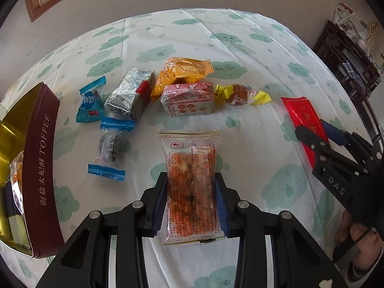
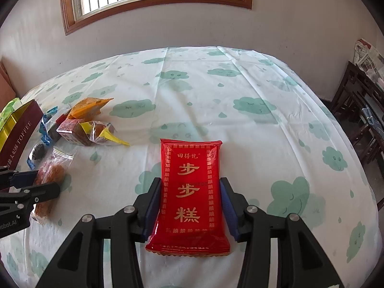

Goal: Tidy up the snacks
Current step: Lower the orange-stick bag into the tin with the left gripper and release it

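Observation:
A clear packet of orange-brown snack (image 1: 189, 158) lies lengthwise on the cloud-print tablecloth, and my left gripper (image 1: 191, 176) is shut on its long sides. A red packet with gold characters (image 2: 189, 204) lies further right, and my right gripper (image 2: 190, 181) is shut on it, blue pads against both long edges. In the left wrist view the right gripper (image 1: 312, 129) straddles the red packet (image 1: 302, 112). The right wrist view shows the left gripper (image 2: 46, 182) on the clear packet (image 2: 51, 168). A maroon toffee tin (image 1: 45, 158) with a gold inside stands open at the far left, with some packets in it.
Several loose snacks lie beyond the clear packet: two blue packets (image 1: 91, 104), a silver block (image 1: 130, 93), an orange packet (image 1: 182, 72), a pink block (image 1: 188, 100) and a yellow-wrapped piece (image 1: 242, 94). A dark wooden shelf (image 1: 348, 55) stands off the table's right side.

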